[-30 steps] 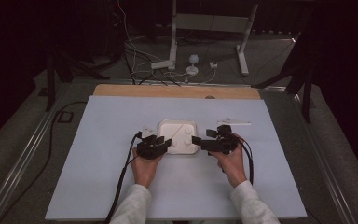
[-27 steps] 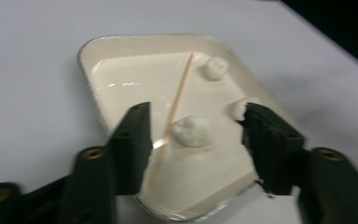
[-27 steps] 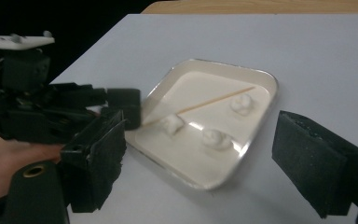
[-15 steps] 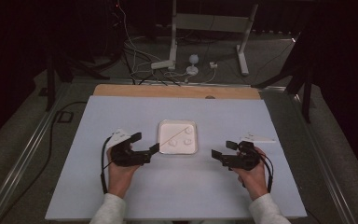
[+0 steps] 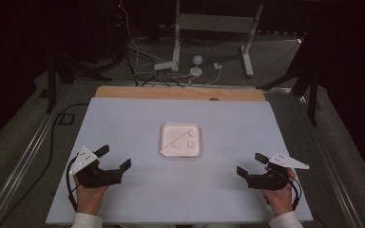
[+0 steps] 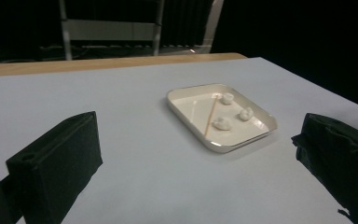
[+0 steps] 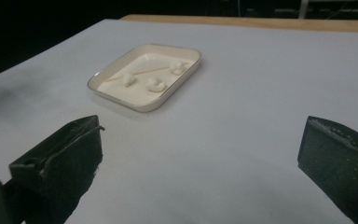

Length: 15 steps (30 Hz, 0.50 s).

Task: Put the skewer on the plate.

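White tray (image 5: 180, 139), shallow, rounded corners, at the middle of the pale sheet (image 5: 138, 118) covering the table; long axis runs toward the table's far edge. Contents: one thin stick (image 5: 177, 137) lying diagonally, near-left to far-right, and three small white lumps (image 5: 184, 141) beside it. No readable writing or labels anywhere. Left gripper (image 5: 113, 159) and right gripper (image 5: 249, 164), both close against the tray's sides a second ago, now sit well apart from it near the table's front corners, jaws spread wide and holding nothing, each aimed inward at the tray.
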Each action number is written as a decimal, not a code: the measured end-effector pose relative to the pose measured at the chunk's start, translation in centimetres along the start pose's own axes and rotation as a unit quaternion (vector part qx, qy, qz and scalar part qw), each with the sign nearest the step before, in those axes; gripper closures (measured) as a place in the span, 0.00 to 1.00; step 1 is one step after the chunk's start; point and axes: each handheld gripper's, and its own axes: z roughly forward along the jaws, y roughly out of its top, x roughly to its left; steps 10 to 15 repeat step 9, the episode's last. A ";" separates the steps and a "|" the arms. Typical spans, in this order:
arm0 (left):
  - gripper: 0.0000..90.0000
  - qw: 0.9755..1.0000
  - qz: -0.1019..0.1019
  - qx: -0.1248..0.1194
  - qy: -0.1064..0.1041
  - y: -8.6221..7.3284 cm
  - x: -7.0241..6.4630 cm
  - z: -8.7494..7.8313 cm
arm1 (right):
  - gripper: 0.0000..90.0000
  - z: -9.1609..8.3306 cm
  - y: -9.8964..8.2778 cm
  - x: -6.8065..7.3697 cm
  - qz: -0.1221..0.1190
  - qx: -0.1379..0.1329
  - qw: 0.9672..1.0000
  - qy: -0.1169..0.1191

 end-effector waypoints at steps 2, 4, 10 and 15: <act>0.01 1.000 -0.002 -0.005 0.006 -0.1 0.2 -0.4 | 0.00 -0.4 -0.1 -0.2 0.002 -0.011 1.000 0.000; 0.01 1.000 -0.002 -0.007 0.009 -0.3 0.3 -0.7 | 0.00 -0.6 -0.1 -0.2 -0.003 -0.019 1.000 -0.005; 0.01 1.000 -0.009 -0.003 0.015 -0.6 0.5 -0.8 | 0.00 -0.7 -0.2 -0.2 -0.011 -0.022 1.000 -0.018; 0.01 1.000 -0.009 -0.003 0.015 -0.6 0.5 -0.8 | 0.00 -0.7 -0.2 -0.2 -0.011 -0.022 1.000 -0.018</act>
